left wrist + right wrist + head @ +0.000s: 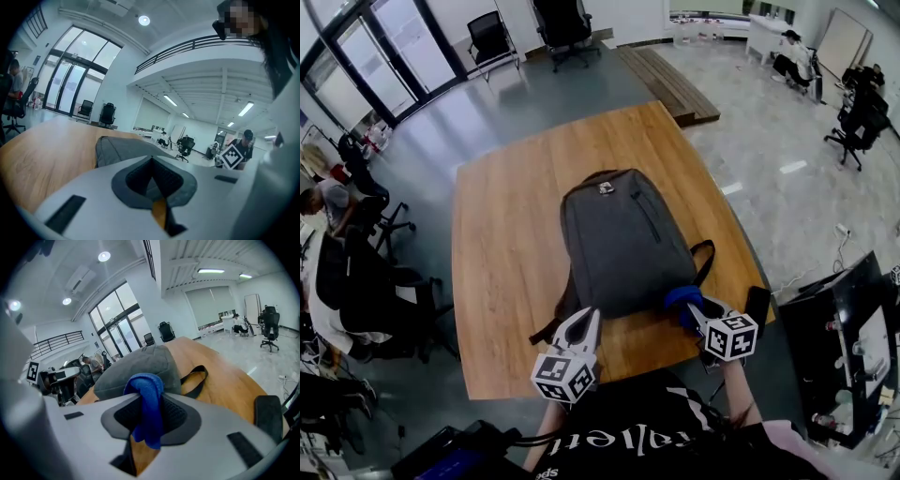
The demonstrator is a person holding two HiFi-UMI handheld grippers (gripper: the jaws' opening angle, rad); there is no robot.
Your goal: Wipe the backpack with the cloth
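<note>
Wooden table (506, 244) stands in the middle of a big open office. On it a grey backpack (623, 239) lies flat, just ahead of both sets of fingertips. The blue cloth (147, 404) is pinched between the right gripper's (696, 314) closed fingers, bunched above their tips and hanging below them. It sits against the near corner of the backpack. The left gripper (152, 161) has its fingers together with nothing between them, their tips at the pack's other near corner. A black strap (194, 378) loops on the wood just beyond the right fingers, and a black flat object (268, 416) lies beside them at the table edge. Around the table are a glossy grey floor (487, 131), tall glass doors (403, 47) and black office chairs (492, 37), with people seated at desks along the sides.
</note>
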